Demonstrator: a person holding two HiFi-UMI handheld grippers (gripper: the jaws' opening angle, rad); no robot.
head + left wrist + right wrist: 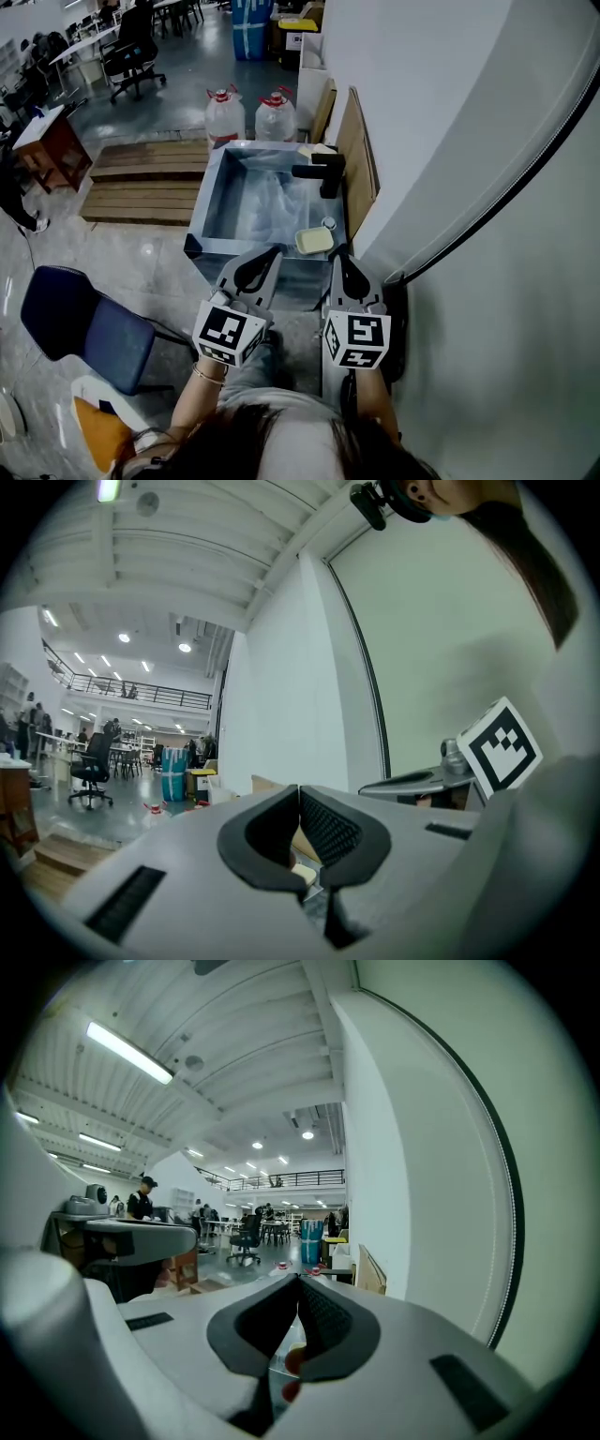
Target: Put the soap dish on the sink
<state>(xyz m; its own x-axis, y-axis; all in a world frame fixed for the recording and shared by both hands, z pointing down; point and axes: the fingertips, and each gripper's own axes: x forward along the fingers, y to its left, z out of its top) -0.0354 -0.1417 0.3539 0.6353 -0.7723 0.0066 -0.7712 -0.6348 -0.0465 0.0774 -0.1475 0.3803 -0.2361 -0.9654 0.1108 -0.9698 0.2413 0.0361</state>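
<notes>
A pale yellow soap dish point(314, 240) lies at the near right corner of the metal sink point(200, 204), just in front of a black faucet point(323, 172). My left gripper point(275, 251) is held above the sink's front edge, a little left of the dish, its jaws shut with nothing between them. My right gripper point(339, 251) hovers just right of the dish, also shut and empty. In the left gripper view the left gripper point(300, 787) has its tips touching. The right gripper view shows the right gripper point(298, 1279) closed the same way.
A white wall runs close along the right, with a wooden board point(356, 159) leaning on it behind the sink. Two water bottles point(225, 114) stand beyond the sink, wooden pallets point(141, 180) to its left. A blue chair point(80, 315) is at my left.
</notes>
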